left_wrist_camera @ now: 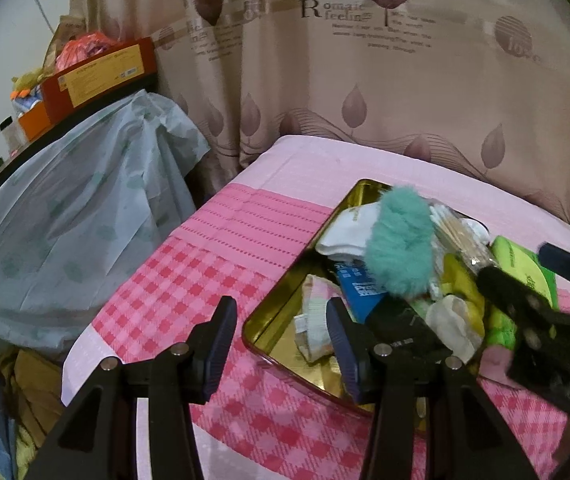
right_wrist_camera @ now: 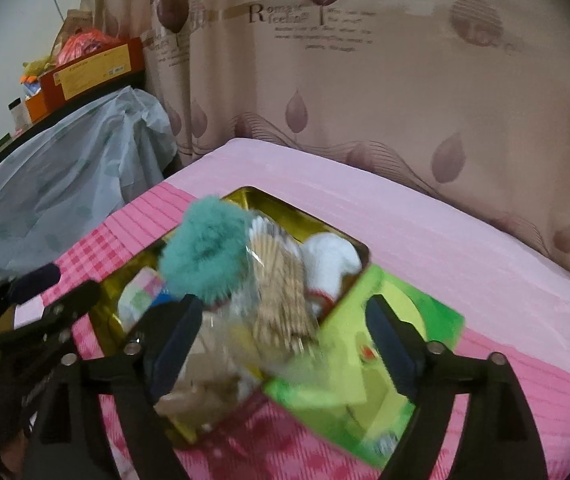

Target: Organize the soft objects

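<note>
A gold tin (left_wrist_camera: 271, 320) lies on the pink bed, filled with soft items. In it I see a teal fluffy ball (left_wrist_camera: 399, 240), a white sock (left_wrist_camera: 349, 232), a bag of cotton swabs (left_wrist_camera: 461, 236) and a blue packet (left_wrist_camera: 361, 288). A green packet (right_wrist_camera: 365, 360) leans on the tin's right edge. My left gripper (left_wrist_camera: 283, 346) is open at the tin's near left corner, one finger inside the rim and one outside. My right gripper (right_wrist_camera: 285, 344) stands wide open above the swab bag (right_wrist_camera: 281, 292) and the green packet, pressing on neither.
The pink checked sheet (left_wrist_camera: 189, 280) spreads left of the tin. A leaf-print curtain (left_wrist_camera: 325, 80) hangs behind the bed. A pale plastic cover (left_wrist_camera: 65, 220) drapes furniture at the left, under a shelf with a red box (left_wrist_camera: 101, 72).
</note>
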Motion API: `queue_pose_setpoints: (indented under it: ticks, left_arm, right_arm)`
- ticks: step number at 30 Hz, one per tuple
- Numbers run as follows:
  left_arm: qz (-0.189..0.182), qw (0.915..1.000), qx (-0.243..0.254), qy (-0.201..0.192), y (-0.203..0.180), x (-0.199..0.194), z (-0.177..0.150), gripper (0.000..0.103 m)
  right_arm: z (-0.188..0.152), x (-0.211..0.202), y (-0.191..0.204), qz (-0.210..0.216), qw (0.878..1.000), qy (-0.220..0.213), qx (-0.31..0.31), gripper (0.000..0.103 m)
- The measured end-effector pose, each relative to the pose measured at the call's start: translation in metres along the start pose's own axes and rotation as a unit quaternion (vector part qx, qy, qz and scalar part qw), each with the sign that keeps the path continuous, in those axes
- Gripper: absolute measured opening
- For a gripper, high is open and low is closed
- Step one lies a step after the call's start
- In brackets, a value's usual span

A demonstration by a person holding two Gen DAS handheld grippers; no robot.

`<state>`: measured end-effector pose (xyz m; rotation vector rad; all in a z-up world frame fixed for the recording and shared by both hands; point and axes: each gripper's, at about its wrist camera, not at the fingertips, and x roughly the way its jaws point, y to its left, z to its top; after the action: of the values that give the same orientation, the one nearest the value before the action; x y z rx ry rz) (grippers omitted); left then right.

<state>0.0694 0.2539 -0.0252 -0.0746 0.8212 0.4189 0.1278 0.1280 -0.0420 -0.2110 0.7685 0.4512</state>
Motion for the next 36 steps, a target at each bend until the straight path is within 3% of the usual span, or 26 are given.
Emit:
queue_pose_setpoints:
  ticks: [4,17,36]
  left_arm:
    - [-0.011,0.9998,0.018,-0.004,-0.009,-0.005,-0.002,0.047]
    - [-0.053,0.9970,0.055,-0.015,-0.032,-0.021,-0.008,0.047]
    - [-0.057,0.9961,0.064,-0.018,-0.038,-0.023,-0.010,0.048]
  right_arm:
    - [-0.019,-0.017,-0.006,0.003,1.000,0.006,0.017,0.089]
    - [-0.072,-0.062,-0.008,-0.044,0.997,-0.026,0.055,0.100]
    - [-0.082,-0.065,-0.001,-0.046,0.997,-0.030,0.063,0.101]
